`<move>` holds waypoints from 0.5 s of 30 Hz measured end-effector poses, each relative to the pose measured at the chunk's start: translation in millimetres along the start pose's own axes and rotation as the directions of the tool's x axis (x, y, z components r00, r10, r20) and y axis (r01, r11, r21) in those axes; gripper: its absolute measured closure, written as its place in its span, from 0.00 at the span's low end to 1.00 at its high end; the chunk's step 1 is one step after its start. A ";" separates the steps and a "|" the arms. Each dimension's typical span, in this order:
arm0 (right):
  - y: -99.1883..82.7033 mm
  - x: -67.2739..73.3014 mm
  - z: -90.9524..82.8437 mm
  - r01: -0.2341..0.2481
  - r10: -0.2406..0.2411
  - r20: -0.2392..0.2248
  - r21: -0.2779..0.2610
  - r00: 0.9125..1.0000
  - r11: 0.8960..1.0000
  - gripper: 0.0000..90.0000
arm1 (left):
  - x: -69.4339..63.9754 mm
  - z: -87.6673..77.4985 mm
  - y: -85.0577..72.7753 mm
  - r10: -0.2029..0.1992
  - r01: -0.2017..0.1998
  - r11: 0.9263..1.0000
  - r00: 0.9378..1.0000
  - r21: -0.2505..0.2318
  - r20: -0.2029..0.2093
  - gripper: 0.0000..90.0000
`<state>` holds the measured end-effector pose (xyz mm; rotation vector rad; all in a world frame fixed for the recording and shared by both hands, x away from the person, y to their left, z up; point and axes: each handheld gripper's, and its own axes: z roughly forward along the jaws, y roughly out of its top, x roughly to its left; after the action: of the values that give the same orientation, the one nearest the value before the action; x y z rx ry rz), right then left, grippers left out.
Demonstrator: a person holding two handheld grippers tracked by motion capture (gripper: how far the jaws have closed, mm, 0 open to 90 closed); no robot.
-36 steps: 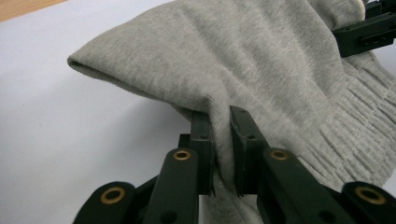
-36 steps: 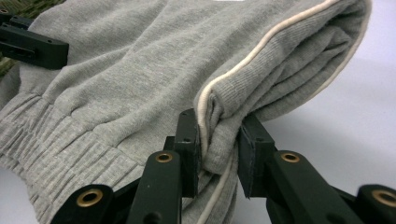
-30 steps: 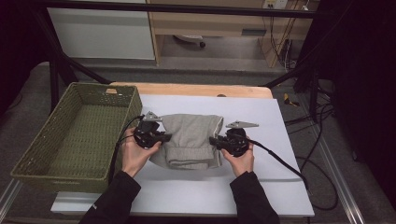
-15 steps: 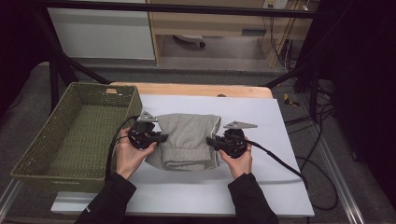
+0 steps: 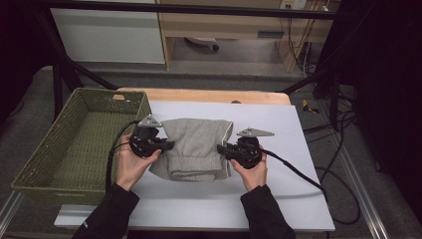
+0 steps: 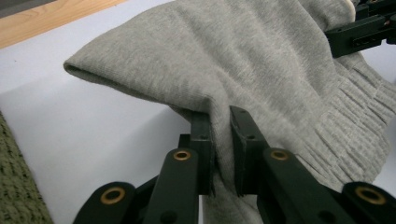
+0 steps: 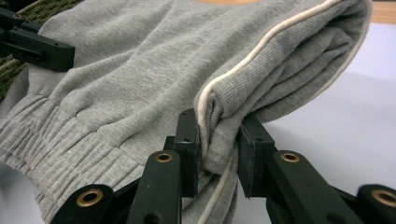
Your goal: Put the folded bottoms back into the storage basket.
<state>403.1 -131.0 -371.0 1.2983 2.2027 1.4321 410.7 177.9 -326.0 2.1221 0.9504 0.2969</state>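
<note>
Fingers of left gripper (image 5: 168,145) and right gripper (image 5: 223,149) clamped on opposite edges of folded grey garment (image 5: 196,144), partly lifted off worktop (image 5: 278,129); two-sided grip keeps fold intact, likely for basket (image 5: 47,179) alongside.

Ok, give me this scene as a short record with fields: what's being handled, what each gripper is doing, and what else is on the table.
item: folded grey garment, ribbed cuff toward the person, pale piping along one edge
left gripper: shut on the garment's left edge
right gripper: shut on the garment's right edge, at the piping
surface: white sheet over a wooden table
nearby: green woven basket left of the garment, nothing visible inside
</note>
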 end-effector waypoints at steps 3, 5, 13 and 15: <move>2.6 3.8 -0.2 0.013 -0.013 0.006 -0.005 1.000 1.000 0.81 | 0.0 -4.0 1.9 0.005 -0.005 1.000 1.000 0.002 -0.006 0.90; 4.5 6.0 -0.4 0.011 -0.011 0.002 -0.011 1.000 1.000 0.81 | 1.0 -6.9 2.9 0.006 -0.006 1.000 1.000 0.002 -0.011 0.90; 10.5 13.9 0.0 0.017 -0.018 -0.004 -0.025 1.000 1.000 0.81 | 4.3 -18.0 6.2 0.009 -0.009 1.000 1.000 0.006 -0.014 0.90; 12.3 15.7 0.2 0.016 -0.017 -0.010 -0.032 1.000 0.999 0.81 | 5.4 -21.7 6.5 0.010 -0.010 1.000 1.000 0.000 -0.014 0.90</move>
<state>400.8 -117.2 -356.8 1.2624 2.1829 1.4651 407.4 191.2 -307.2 2.1278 0.9483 0.3172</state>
